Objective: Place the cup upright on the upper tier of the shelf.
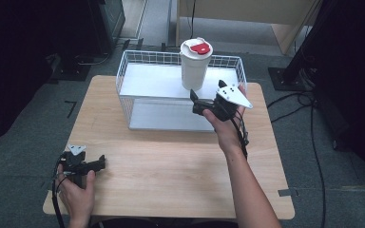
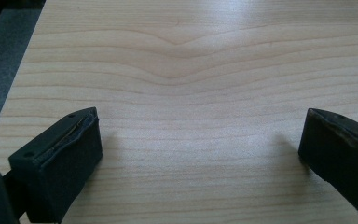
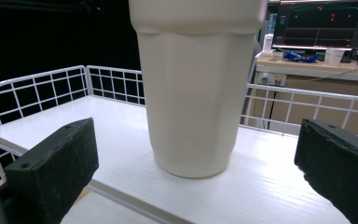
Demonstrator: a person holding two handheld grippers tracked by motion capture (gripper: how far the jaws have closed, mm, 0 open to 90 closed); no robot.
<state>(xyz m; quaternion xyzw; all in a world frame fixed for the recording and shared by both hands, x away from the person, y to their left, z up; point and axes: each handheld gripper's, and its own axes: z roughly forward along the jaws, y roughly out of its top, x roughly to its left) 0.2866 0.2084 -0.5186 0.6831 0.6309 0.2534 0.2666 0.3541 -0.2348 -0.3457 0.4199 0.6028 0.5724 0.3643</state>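
A tall cream tumbler with a white lid and red tab stands upright on the top shelf of a white wire rack. My right gripper hovers just in front of it, open; in the right gripper view the tumbler rises between the two spread jaws, untouched. My left gripper rests low over the wooden table near its front left corner. It is open, with bare wood between its jaws.
The rack's lower shelf lies beneath the top one. Black stands and cables surround the table on the grey floor. A monitor and a desk sit beyond the rack in the right gripper view.
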